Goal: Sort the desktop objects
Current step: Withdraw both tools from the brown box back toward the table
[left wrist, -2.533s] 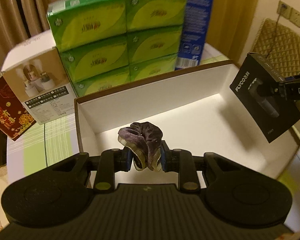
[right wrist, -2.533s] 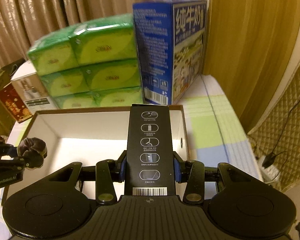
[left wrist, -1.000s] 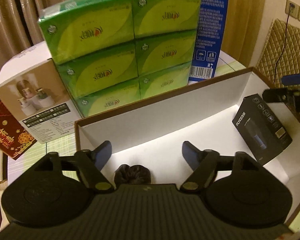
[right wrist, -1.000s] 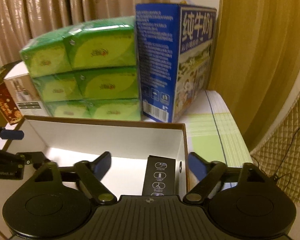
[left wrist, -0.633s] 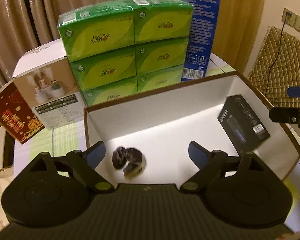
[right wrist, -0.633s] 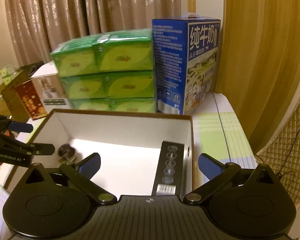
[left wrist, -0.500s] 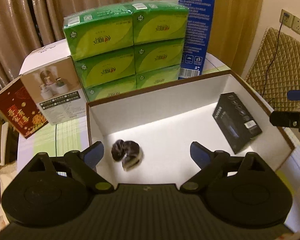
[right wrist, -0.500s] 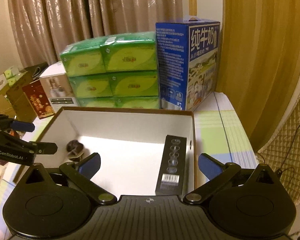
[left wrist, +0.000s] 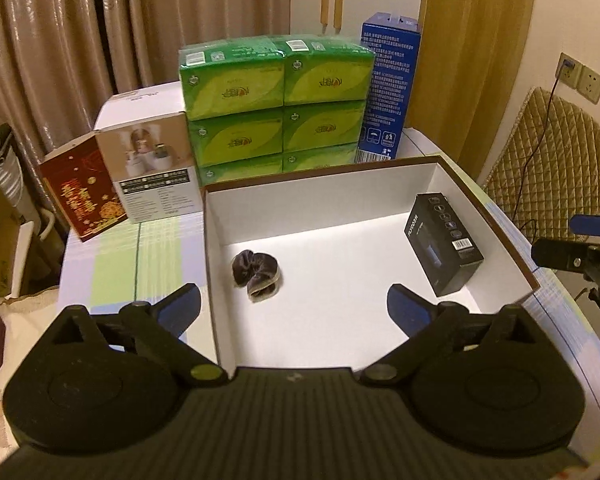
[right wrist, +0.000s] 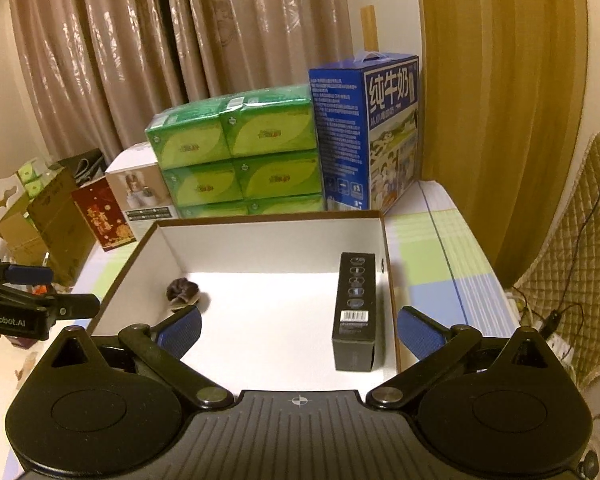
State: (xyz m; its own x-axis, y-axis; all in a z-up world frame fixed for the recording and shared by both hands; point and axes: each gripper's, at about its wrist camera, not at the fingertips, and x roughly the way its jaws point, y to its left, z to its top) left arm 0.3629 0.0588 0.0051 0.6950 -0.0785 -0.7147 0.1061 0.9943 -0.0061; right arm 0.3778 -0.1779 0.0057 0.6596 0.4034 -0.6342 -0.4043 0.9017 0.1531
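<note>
A white open box (left wrist: 300,188) (right wrist: 268,240) with a brown rim stands on the table. A dark purple scrunchie (left wrist: 256,274) (right wrist: 183,291) lies on its floor at the left. A black product box (left wrist: 442,248) (right wrist: 355,308) lies along its right wall. My left gripper (left wrist: 294,308) is open and empty, held above the box's near left corner. My right gripper (right wrist: 299,330) is open and empty, above the box's near edge. Each gripper shows at the edge of the other's view.
Behind the box stand stacked green tissue packs (left wrist: 276,104) (right wrist: 240,156), a blue milk carton (left wrist: 388,84) (right wrist: 366,128), a white appliance box (left wrist: 152,168) and a red box (left wrist: 82,196). A quilted chair (left wrist: 552,160) stands to the right. Curtains hang behind.
Both grippers opened and dropped their objects into the box: the scrunchie at left, the black box at right. Both then drew back and up, away from the box.
</note>
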